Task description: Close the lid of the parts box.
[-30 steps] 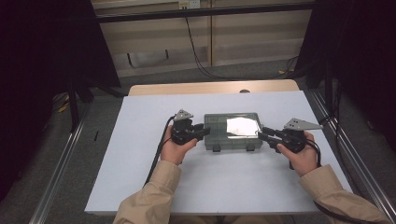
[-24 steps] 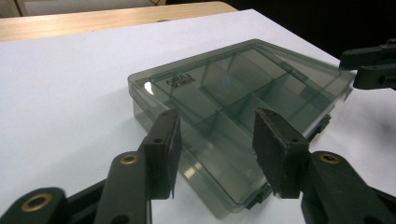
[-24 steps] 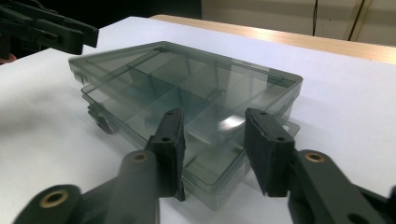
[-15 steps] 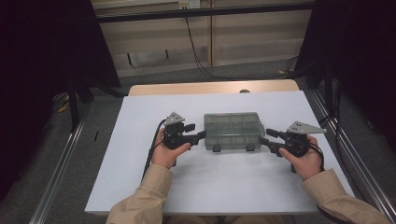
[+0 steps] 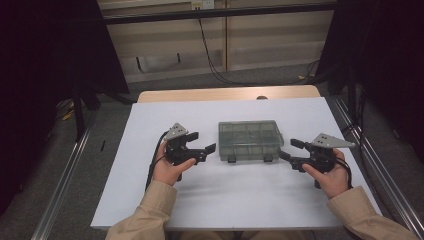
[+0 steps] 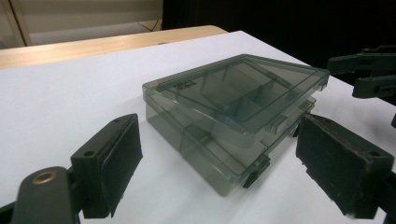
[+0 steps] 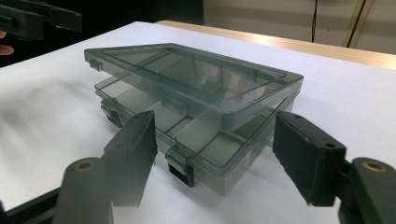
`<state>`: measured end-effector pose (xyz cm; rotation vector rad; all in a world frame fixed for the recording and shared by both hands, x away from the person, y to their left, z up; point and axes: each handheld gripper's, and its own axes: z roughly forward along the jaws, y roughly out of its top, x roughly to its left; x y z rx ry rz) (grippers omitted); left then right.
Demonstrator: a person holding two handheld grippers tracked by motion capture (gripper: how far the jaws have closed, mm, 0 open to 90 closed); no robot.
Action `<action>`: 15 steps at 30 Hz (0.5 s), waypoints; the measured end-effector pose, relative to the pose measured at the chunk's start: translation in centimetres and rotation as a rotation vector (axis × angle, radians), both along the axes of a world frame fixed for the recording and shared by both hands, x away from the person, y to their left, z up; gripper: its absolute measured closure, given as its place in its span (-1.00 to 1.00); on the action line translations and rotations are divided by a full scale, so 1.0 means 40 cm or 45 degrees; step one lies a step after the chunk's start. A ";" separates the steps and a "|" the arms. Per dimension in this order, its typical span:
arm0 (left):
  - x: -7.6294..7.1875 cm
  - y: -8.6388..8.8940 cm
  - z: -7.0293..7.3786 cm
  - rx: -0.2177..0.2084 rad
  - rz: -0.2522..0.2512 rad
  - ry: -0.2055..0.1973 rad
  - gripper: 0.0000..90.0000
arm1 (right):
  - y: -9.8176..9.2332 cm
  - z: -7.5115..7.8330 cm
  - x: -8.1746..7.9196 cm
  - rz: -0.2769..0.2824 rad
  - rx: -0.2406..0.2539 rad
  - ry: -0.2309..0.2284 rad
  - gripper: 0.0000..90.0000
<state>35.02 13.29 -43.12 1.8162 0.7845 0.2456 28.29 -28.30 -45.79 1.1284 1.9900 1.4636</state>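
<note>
High view: smoky transparent plastic compartment box (image 5: 248,140) on white desk (image 5: 150,200), between left claw (image 5: 204,142) and right claw (image 5: 288,150) — both spread, just opening, pinching nothing. Left gripper view: lid ajar. Right gripper view: front latches undone.

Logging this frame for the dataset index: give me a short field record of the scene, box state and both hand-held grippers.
surface: white table
box: clear grey compartment box, centre of table
lid: ajar, front edge raised off the base, latches undone
contents: compartments look empty
left hand-held gripper: open, jaws just been opening, nothing between them, left of box, apart from it
right hand-held gripper: open, jaws just been opening, nothing between them, right of box, apart from it
</note>
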 end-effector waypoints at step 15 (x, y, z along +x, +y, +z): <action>-0.025 0.066 0.003 -0.025 0.066 -0.056 -0.82 | -0.015 -0.001 -0.029 0.023 -0.004 -0.016 -0.61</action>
